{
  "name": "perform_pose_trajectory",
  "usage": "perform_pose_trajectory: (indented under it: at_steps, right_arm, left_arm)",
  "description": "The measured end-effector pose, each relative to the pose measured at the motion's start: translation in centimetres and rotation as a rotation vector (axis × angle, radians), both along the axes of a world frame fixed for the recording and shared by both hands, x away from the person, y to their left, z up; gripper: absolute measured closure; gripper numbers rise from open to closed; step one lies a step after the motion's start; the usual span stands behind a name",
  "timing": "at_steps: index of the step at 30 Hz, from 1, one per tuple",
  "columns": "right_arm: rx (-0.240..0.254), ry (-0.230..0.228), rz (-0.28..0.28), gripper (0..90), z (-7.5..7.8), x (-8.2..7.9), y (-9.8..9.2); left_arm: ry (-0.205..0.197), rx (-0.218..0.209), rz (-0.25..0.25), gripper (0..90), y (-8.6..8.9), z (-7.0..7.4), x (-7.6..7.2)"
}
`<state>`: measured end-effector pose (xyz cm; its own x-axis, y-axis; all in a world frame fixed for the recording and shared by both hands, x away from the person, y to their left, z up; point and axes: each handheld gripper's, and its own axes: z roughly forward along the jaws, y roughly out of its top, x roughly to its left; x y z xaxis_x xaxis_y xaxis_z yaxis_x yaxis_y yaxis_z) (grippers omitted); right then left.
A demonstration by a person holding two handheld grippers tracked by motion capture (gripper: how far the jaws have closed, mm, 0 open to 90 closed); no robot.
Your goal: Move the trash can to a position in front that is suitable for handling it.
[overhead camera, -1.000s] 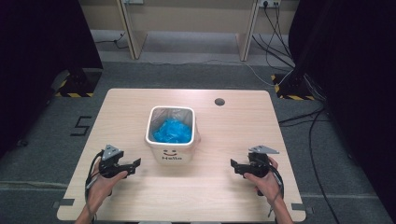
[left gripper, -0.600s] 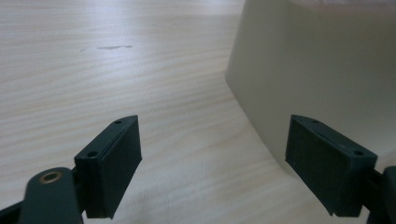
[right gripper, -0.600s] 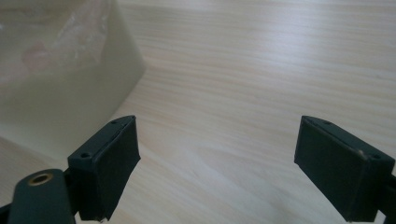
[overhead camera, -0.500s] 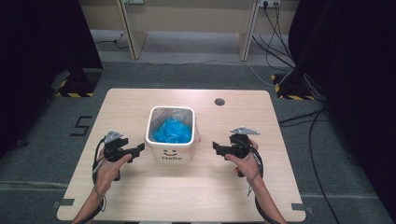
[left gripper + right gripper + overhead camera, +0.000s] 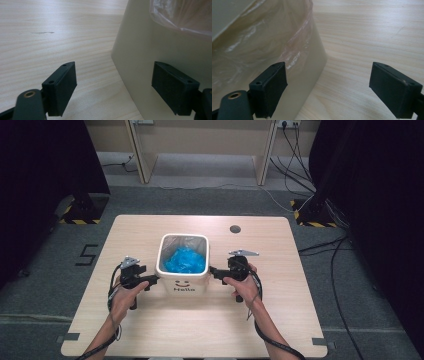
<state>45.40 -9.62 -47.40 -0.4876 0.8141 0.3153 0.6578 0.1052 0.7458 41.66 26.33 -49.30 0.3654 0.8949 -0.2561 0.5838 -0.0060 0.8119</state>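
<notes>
A dim room with grey carpet, cables along the right and dark curtains at both sides surrounds a pale wooden table. Near its middle stands a cream, square-mouthed bin with a smiley face and the word "Hello" on its front wall. A clear plastic liner is folded over its rim, and something crumpled and blue lies inside.

I have both tools brought in against the bin, one at each side wall, low down. The left gripper sits just beside the bin's left wall, its fingers spread wide, with the cream wall between them in the left gripper view. The right gripper is just beside the right wall, fingers also wide apart, one in front of the liner-covered corner and the other over bare table.

I judge this as the approach step: lining up to take hold of the bin or its liner from both sides. Next I would need to settle each pair of fingers around a wall edge or rim and close evenly, so the bin does not twist or slide.

My forearms come in from the near edge, both hands wrapped around the handles, wrists level, tools pointing inward towards each other.
</notes>
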Motion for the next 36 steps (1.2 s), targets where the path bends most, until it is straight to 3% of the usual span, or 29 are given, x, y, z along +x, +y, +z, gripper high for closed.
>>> perform_pose_trajectory:
  at_steps: [2,9,19,26,36]
  right_arm:
    - [0.039,0.014,0.009,15.3,0.0,-0.1,0.0]
    - [0.041,0.02,0.051,23.3,0.3,-0.7,-0.4]
    - [-0.013,0.023,0.079,23.2,1.0,-2.3,-3.0]
    - [-0.033,0.018,0.067,23.1,1.2,-4.0,-5.4]
    - [-0.003,0.012,0.037,23.1,0.9,-6.2,-7.3]
  left_arm:
    - [0.008,-0.002,-0.006,19.8,-0.2,0.0,-0.2]
    - [0.007,0.015,-0.011,25.1,-1.1,0.2,-0.6]
    - [-0.004,0.039,-0.084,27.5,-3.6,0.4,-1.7]
    - [-0.016,0.058,-0.136,27.5,-5.7,0.5,-2.9]
    - [-0.028,0.07,-0.176,27.4,-7.2,0.6,-4.4]
